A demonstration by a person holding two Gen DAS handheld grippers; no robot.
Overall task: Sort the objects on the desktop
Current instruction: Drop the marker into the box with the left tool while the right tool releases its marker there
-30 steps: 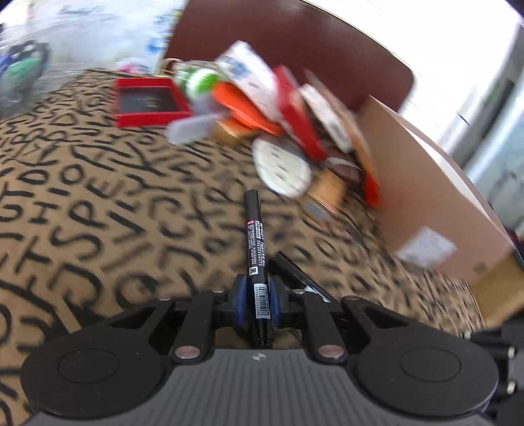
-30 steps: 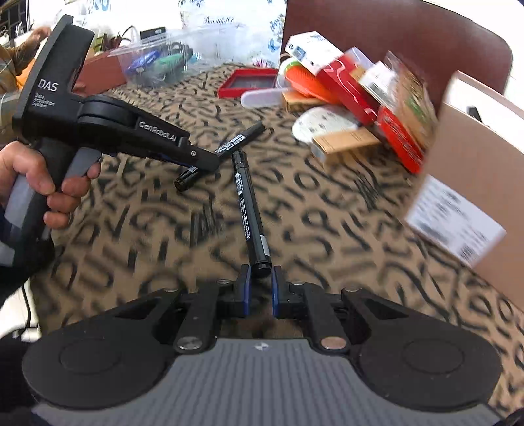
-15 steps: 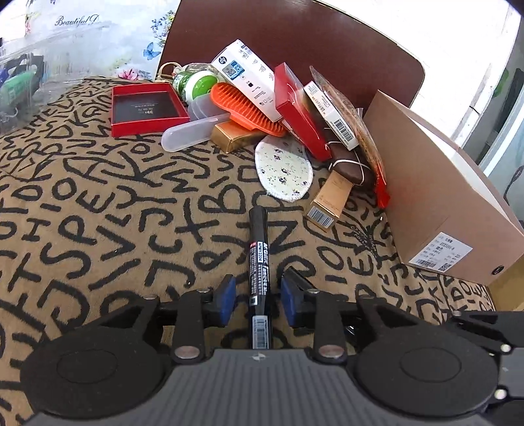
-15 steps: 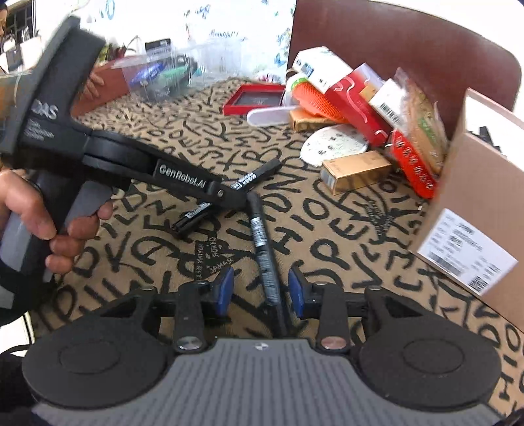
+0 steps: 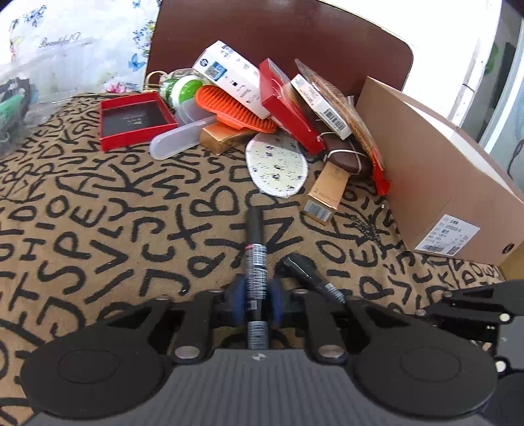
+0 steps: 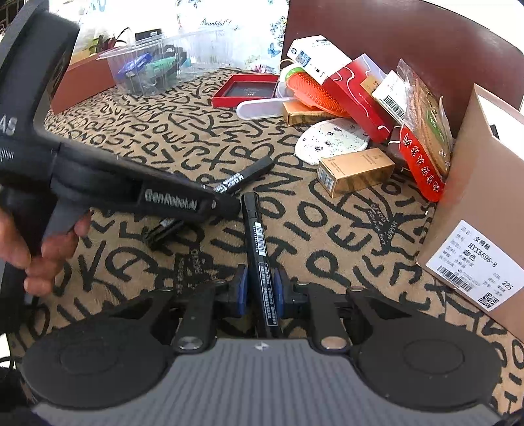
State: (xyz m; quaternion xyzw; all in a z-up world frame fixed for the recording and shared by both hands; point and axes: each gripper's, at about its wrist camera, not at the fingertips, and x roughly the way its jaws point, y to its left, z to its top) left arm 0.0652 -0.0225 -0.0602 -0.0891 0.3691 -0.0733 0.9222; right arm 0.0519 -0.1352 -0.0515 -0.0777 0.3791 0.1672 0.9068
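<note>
2 black markers show in the left wrist view. One marker (image 5: 256, 262) runs straight forward between the blue pads of the left gripper (image 5: 256, 303), which look clamped on its barrel, though motion blur softens the contact. A second marker (image 5: 312, 274) lies just to its right on the tablecloth (image 5: 98, 209), a tan fabric covered in black scrawled letters. Beyond sits a heap of goods: a red tray (image 5: 134, 119), an orange brush (image 5: 235, 109), a speckled oval pad (image 5: 276, 164), a gold carton (image 5: 326, 193). A brown cardboard box (image 5: 435, 183) stands at the right, a dark chair back (image 5: 294, 36) behind the heap, and bright window light at the far right.

From the right wrist view, the right gripper (image 6: 258, 290) has its blue pads at either side of the second marker (image 6: 258, 249), with slim gaps visible, so it is released. The left gripper (image 6: 226, 204) reaches in from the left, gripped by a hand (image 6: 42, 249), holding the first marker (image 6: 242, 175) tilted above the cloth. A clear plastic bin (image 6: 154, 70) with coloured items sits at the far edge, before a floral backdrop (image 6: 229, 29).
</note>
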